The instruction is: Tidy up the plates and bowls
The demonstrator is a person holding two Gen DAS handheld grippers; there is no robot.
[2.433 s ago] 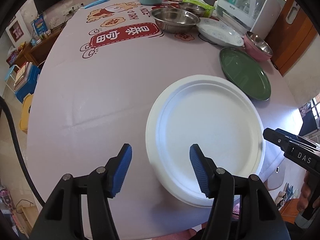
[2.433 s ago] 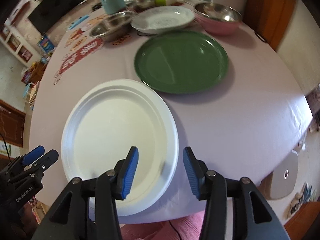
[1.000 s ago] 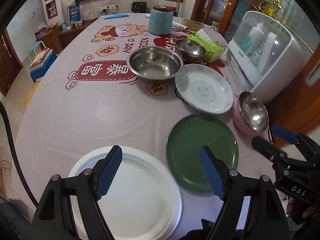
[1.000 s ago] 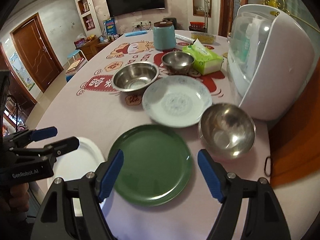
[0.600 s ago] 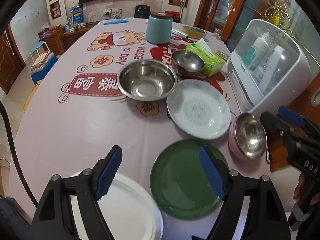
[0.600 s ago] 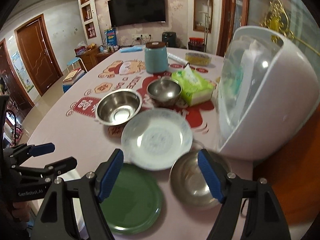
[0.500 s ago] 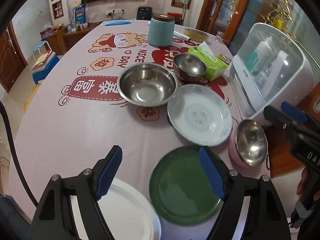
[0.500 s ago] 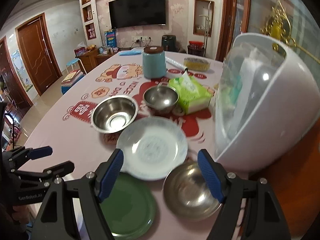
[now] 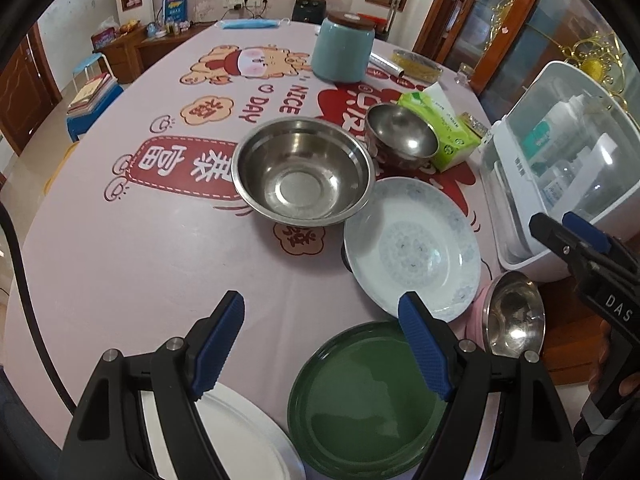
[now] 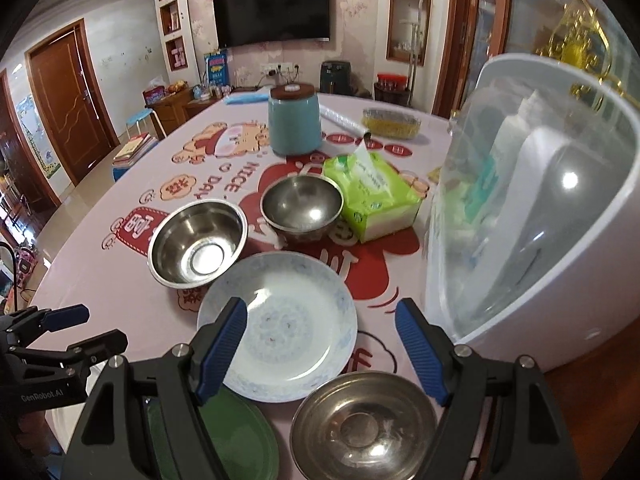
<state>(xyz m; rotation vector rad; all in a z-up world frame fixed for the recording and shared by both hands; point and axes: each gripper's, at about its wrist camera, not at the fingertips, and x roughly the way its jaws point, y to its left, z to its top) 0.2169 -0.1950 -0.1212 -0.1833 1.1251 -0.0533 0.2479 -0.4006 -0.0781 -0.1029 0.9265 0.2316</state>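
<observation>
1. Both tools, left tool (image 9: pixel 322 344) and right tool (image 10: pixel 320 344), have swept away from the white paper plate (image 9: pixel 240 436) toward the far dishes, jaws spread, carrying nothing.
2. The round green plate (image 9: pixel 360 400) and the blue-patterned china plate (image 10: pixel 288 328) lie untouched on the counter (image 9: pixel 120 264); stacking looks unstarted.

**Table layout**

Rel. to right gripper (image 10: pixel 320 344): small bowl (image 10: pixel 362 426) directly under, patterned plate (image 10: pixel 280 324) just ahead-left, flat plate (image 10: pixel 240 440) below-left. Two steel bowls (image 10: pixel 198 244) farther ahead, tissue pack (image 10: pixel 372 196) ahead-right, jar (image 10: pixel 294 120) behind them.
</observation>
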